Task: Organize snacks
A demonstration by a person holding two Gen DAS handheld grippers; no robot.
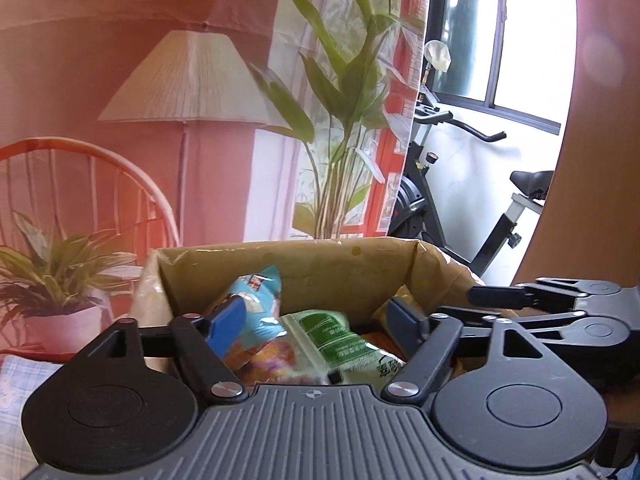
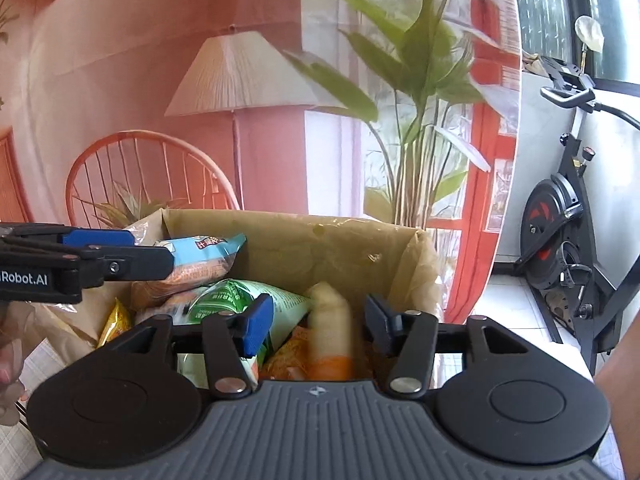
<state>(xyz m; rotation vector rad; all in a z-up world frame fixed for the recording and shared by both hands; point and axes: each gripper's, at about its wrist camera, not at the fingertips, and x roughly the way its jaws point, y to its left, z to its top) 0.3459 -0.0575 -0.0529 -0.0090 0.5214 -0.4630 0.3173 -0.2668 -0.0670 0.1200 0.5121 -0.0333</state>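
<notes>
Both pairs of fingers stand apart with nothing clamped: the left gripper (image 1: 316, 322) and the right gripper (image 2: 316, 322) each hang over the open brown cardboard box (image 2: 280, 240), no pad touching a packet. Beneath the left fingers lie a green foil snack bag (image 1: 332, 340) and a light blue snack packet (image 1: 260, 300) leaning in the box's far left corner. Under the right fingers a pale cream-and-orange wrapped snack (image 2: 332, 328) appears blurred, beside orange packets (image 2: 288, 356). A small yellow packet (image 2: 116, 320) lies by the box's left wall.
</notes>
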